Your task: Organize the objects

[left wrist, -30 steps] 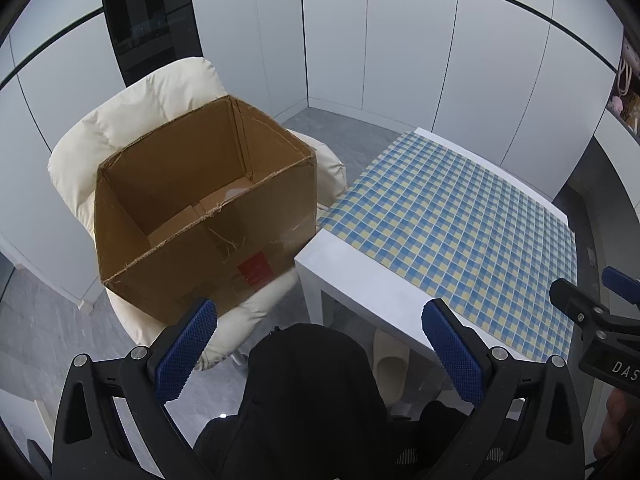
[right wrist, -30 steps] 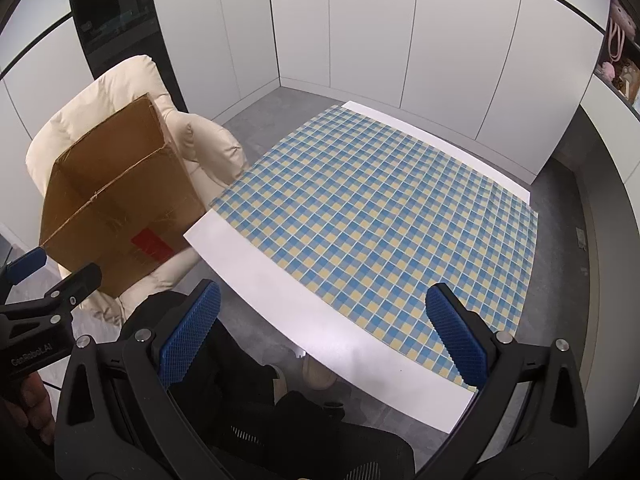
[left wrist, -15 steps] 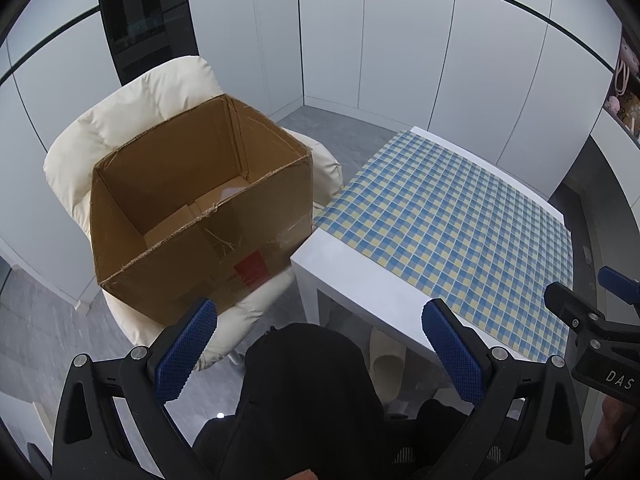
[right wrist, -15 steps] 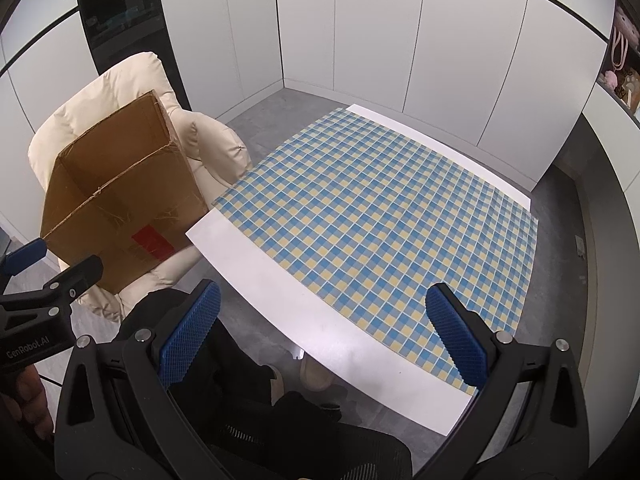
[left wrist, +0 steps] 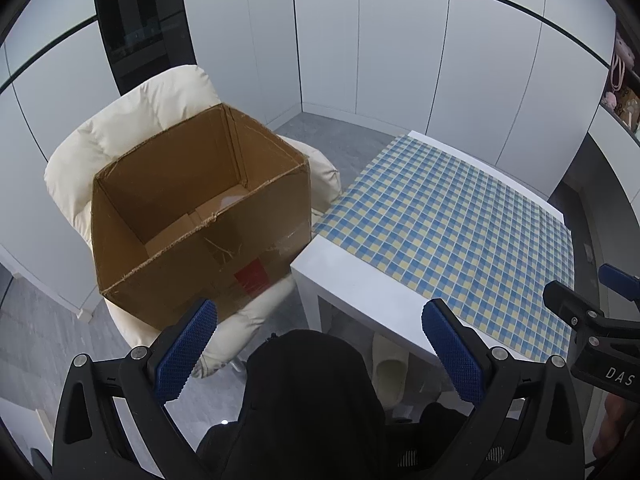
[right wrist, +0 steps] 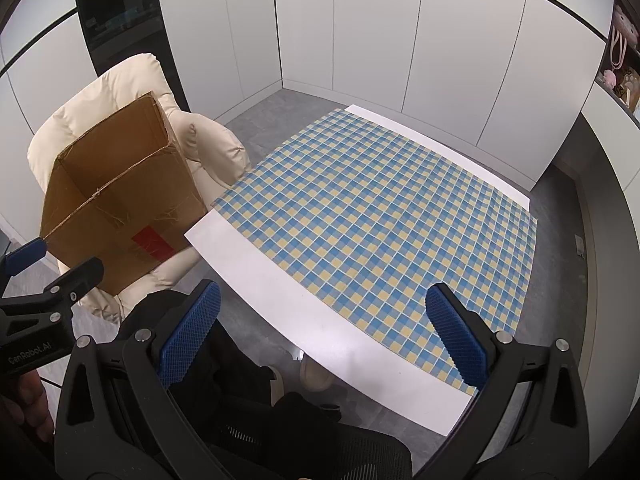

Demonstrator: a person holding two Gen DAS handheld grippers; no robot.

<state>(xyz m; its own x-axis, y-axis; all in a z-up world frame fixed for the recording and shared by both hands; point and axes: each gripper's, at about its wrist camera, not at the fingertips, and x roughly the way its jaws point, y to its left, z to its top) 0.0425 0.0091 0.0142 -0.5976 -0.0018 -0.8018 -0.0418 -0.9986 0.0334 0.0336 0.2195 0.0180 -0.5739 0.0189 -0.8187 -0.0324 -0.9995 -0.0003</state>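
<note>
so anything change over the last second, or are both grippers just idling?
Only slight camera drift in both wrist views. Left gripper and right gripper remain open and empty; nothing grabbed or released. Cardboard box still sits on the cream chair, and the checked cloth on the table is still bare.

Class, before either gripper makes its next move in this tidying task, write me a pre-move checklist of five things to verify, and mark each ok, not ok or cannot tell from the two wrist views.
1. Left gripper open with nothing held: ok.
2. Right gripper open with nothing held: ok.
3. Cardboard box open at the top, ready to receive things: ok.
4. Box seated steadily on the cream padded chair: cannot tell; it sits tilted on the cushion.
5. Objects to organize in sight: not ok; the checked tablecloth on the white table shows none, and the box shows only its bottom flaps.
</note>
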